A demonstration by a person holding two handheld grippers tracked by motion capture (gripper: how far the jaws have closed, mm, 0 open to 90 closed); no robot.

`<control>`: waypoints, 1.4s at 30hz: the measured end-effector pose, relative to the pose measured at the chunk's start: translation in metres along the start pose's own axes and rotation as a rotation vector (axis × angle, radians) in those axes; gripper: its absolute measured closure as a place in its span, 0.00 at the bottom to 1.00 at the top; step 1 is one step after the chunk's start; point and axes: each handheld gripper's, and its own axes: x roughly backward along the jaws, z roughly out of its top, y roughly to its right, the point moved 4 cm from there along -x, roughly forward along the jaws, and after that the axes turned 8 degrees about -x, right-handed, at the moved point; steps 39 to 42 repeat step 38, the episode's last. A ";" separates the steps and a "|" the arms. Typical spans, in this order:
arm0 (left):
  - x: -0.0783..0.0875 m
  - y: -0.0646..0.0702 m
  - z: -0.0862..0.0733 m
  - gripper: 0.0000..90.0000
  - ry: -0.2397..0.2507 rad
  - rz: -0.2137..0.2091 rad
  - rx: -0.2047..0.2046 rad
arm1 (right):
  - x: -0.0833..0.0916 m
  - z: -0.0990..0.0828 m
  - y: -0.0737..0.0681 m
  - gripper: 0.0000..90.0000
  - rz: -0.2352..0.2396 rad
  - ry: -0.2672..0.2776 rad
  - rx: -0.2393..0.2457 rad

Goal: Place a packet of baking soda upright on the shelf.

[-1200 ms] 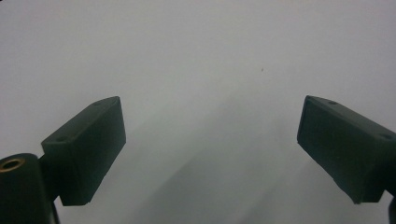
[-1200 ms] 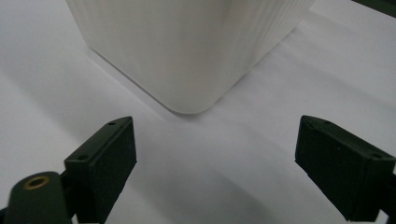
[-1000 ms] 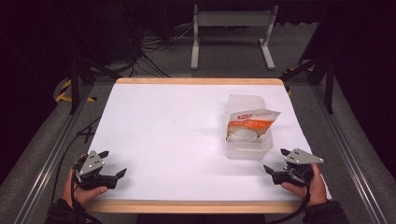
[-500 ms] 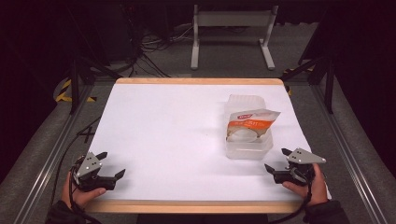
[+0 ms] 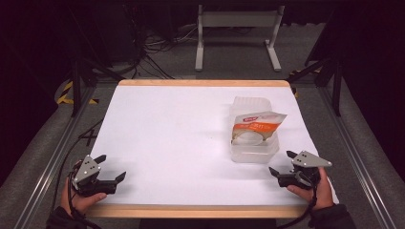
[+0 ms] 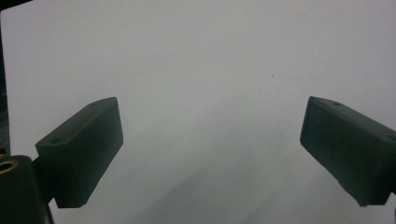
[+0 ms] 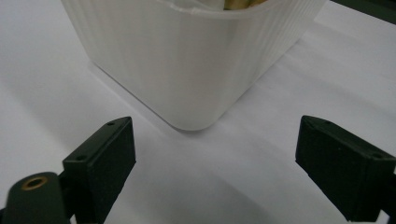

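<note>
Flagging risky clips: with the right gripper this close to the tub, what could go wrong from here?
The right gripper, jaws open, faces a rounded corner of the plastic tub; closing there could slip off or push the tub across the table. The bag sticks out above the rim, so a knock might tip it out.

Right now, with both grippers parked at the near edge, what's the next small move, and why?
Probably ease the right gripper forward toward the tub. Its jaws stand open and empty, and the tub's near corner sits just ahead of them, untouched. A pouch lies in the tub. The left gripper, also open, faces only bare table, so it is the worse choice.
</note>
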 end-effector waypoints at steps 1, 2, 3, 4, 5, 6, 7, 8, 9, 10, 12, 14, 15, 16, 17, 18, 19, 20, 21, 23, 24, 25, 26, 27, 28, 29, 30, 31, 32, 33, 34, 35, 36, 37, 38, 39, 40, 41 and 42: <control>-0.001 0.000 0.001 0.07 0.001 -0.001 0.004 | 0.001 -0.001 0.000 0.14 0.003 0.004 0.001; -0.001 0.000 0.001 0.08 -0.001 -0.002 0.008 | 0.001 -0.001 0.001 0.14 0.002 0.005 -0.004; -0.002 0.001 0.001 0.09 -0.006 -0.006 0.014 | 0.001 -0.002 0.002 0.14 0.003 0.008 -0.009; -0.002 0.001 0.001 0.08 -0.008 -0.009 0.018 | 0.002 -0.002 0.003 0.14 0.002 0.010 -0.014; -0.002 0.001 0.001 0.08 -0.008 -0.009 0.018 | 0.002 -0.002 0.003 0.14 0.000 0.011 -0.015; -0.002 0.001 0.001 0.08 -0.006 -0.005 0.020 | 0.002 -0.002 0.003 0.14 0.000 0.011 -0.015; -0.002 0.001 0.002 0.08 -0.002 -0.002 0.022 | 0.001 -0.002 0.004 0.14 0.000 0.012 -0.016; -0.002 0.001 0.002 0.08 0.001 -0.002 0.028 | 0.001 -0.002 0.003 0.14 0.000 0.012 -0.014; -0.001 0.000 0.002 0.08 0.003 0.001 0.026 | 0.001 -0.002 0.003 0.14 -0.002 0.010 -0.010; -0.001 0.000 0.002 0.08 0.006 0.000 0.029 | 0.001 -0.002 0.002 0.14 -0.002 0.010 -0.006; -0.002 0.000 0.001 0.08 0.002 0.001 0.032 | 0.001 -0.002 0.002 0.14 -0.004 0.011 -0.004; -0.003 0.000 0.002 0.08 0.004 -0.001 0.026 | 0.001 -0.002 0.003 0.14 0.001 0.015 -0.004; -0.003 -0.001 0.003 0.08 0.008 -0.002 0.024 | 0.001 -0.002 0.003 0.14 0.000 0.018 -0.004; -0.003 -0.001 0.003 0.08 0.008 -0.002 0.024 | 0.001 -0.002 0.003 0.14 0.000 0.018 -0.004; -0.003 -0.001 0.004 0.08 0.006 -0.006 0.029 | 0.001 -0.002 0.004 0.14 0.002 0.020 -0.005; -0.004 -0.001 0.004 0.08 0.002 -0.001 0.027 | 0.001 -0.002 0.004 0.14 0.004 0.021 -0.006; -0.005 -0.002 0.004 0.08 0.003 0.001 0.027 | 0.000 -0.002 0.004 0.14 0.001 0.019 -0.007; -0.005 -0.002 0.004 0.08 0.006 -0.002 0.029 | 0.000 -0.002 0.004 0.14 0.001 0.019 -0.010; -0.005 -0.002 0.005 0.08 0.009 -0.004 0.032 | 0.000 -0.003 0.004 0.14 0.001 0.020 -0.012; -0.006 -0.001 0.005 0.08 0.008 -0.006 0.030 | 0.000 -0.004 0.005 0.14 -0.004 0.019 -0.012; -0.006 -0.001 0.005 0.08 0.008 -0.007 0.030 | 0.000 -0.004 0.005 0.14 -0.005 0.019 -0.013; -0.007 -0.001 0.006 0.08 0.007 -0.007 0.029 | 0.001 -0.005 0.005 0.14 -0.007 0.019 -0.012; -0.007 -0.001 0.006 0.08 0.006 -0.008 0.027 | 0.001 -0.005 0.005 0.14 -0.012 0.017 -0.007; -0.008 -0.001 0.006 0.08 0.004 -0.011 0.025 | 0.001 -0.006 0.005 0.14 -0.016 0.018 -0.009; -0.009 0.000 0.007 0.08 0.001 -0.011 0.022 | 0.002 -0.006 0.005 0.14 -0.016 0.019 -0.013; -0.009 0.000 0.007 0.08 0.001 -0.013 0.021 | 0.002 -0.006 0.005 0.14 -0.021 0.019 -0.010; -0.010 0.000 0.007 0.08 0.001 -0.015 0.020 | 0.002 -0.006 0.005 0.14 -0.023 0.020 -0.008; -0.010 0.000 0.008 0.08 0.001 -0.013 0.017 | 0.003 -0.006 0.005 0.14 -0.023 0.020 -0.010; -0.011 0.000 0.008 0.08 0.000 -0.017 0.010 | 0.003 -0.006 0.005 0.14 -0.023 0.020 -0.010; -0.011 0.000 0.008 0.08 -0.001 -0.017 0.015 | 0.003 -0.007 0.005 0.14 -0.025 0.020 -0.011; -0.012 0.000 0.008 0.08 -0.003 -0.017 0.013 | 0.004 -0.007 0.005 0.14 -0.027 0.021 -0.015; -0.012 0.000 0.008 0.08 -0.004 -0.019 0.009 | 0.004 -0.007 0.005 0.14 -0.028 0.021 -0.017; -0.013 0.001 0.009 0.08 -0.002 -0.022 0.014 | 0.005 -0.007 0.005 0.14 -0.029 0.022 -0.018; -0.013 0.001 0.009 0.08 -0.004 -0.022 0.008 | 0.005 -0.008 0.005 0.14 -0.030 0.022 -0.016; -0.014 0.001 0.010 0.08 -0.004 -0.019 0.007 | 0.005 -0.008 0.005 0.14 -0.031 0.023 -0.018; -0.014 0.001 0.010 0.08 -0.004 -0.019 0.007 | 0.005 -0.008 0.005 0.14 -0.031 0.023 -0.018; -0.014 0.001 0.010 0.08 -0.004 -0.019 0.007 | 0.005 -0.008 0.005 0.14 -0.031 0.023 -0.018; -0.014 0.001 0.010 0.08 -0.004 -0.019 0.007 | 0.005 -0.008 0.005 0.14 -0.031 0.023 -0.018; -0.014 0.001 0.010 0.08 -0.004 -0.019 0.007 | 0.005 -0.008 0.005 0.14 -0.031 0.023 -0.018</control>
